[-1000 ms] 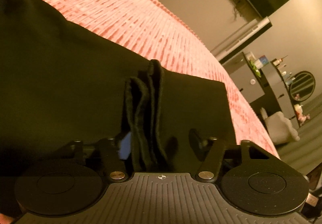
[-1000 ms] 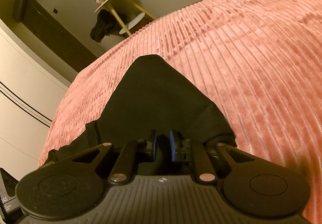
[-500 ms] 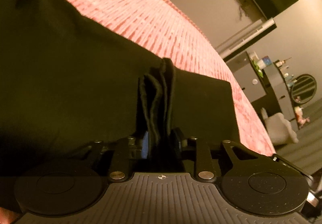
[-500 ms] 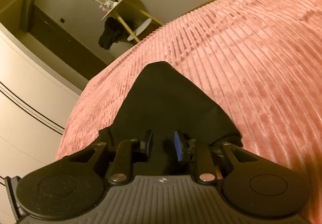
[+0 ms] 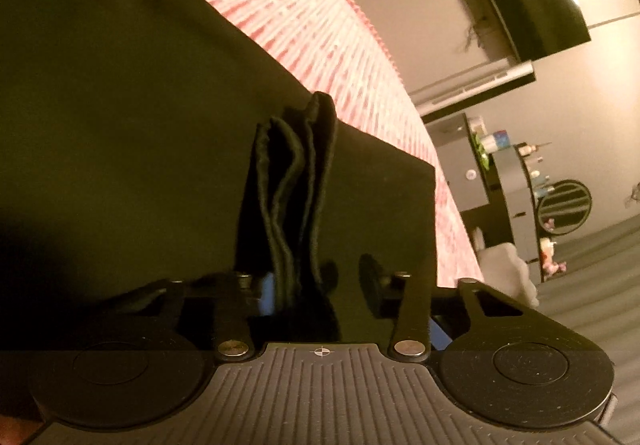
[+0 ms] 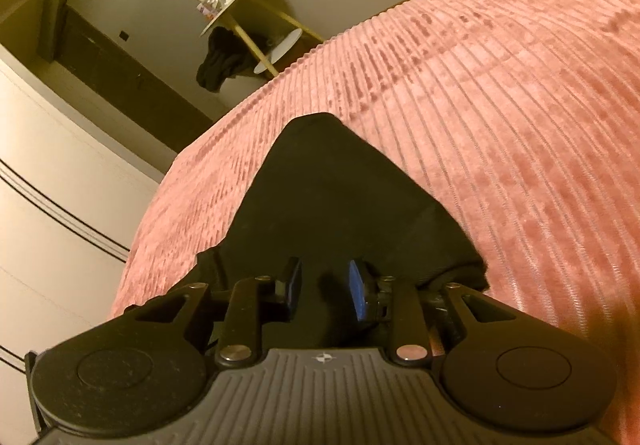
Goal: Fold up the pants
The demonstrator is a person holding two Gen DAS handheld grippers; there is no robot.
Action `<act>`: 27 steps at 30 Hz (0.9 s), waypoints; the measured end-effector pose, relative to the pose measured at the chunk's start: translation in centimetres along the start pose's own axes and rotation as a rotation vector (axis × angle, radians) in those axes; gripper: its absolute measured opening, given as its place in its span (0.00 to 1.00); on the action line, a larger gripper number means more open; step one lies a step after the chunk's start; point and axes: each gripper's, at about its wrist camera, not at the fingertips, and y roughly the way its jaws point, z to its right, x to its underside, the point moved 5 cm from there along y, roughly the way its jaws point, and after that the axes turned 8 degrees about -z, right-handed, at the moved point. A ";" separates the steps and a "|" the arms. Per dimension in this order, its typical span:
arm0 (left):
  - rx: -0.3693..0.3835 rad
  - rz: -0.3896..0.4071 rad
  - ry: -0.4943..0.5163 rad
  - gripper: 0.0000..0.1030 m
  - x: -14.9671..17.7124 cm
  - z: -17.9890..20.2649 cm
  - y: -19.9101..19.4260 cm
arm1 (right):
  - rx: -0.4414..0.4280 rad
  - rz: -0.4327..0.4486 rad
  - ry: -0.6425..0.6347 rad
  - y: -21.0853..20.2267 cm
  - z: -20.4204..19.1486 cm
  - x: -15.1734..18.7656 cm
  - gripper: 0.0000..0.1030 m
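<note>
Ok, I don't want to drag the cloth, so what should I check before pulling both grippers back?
1. Left gripper jaws apart: ok.
2. Bunched edge of the black fabric pants clear of its fingers: not ok, it touches the blue pad.
3. Right gripper jaws apart: ok.
4. Cloth free of the right pads: cannot tell.
5. Pants resting on the pink ribbed bedspread: ok.
</note>
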 end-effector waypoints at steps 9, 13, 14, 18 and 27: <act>-0.074 0.112 0.140 0.12 -1.3 1.7 -4.7 | -0.166 0.058 -0.055 -1.7 -1.6 -0.1 0.46; -0.185 0.180 0.270 0.12 -2.0 1.6 -9.3 | -0.192 0.039 -0.123 -1.6 -3.1 0.3 0.46; -0.234 0.199 0.303 0.12 -2.1 1.2 -10.4 | -0.199 0.032 -0.140 -1.5 -3.5 0.4 0.46; -0.341 0.216 0.309 0.12 -1.8 -1.2 -13.0 | -0.122 -0.012 -0.250 -0.4 -5.4 1.3 0.41; -0.388 0.205 0.249 0.25 -1.7 -4.9 -11.7 | 0.148 -0.159 -0.367 3.9 -5.9 2.7 0.14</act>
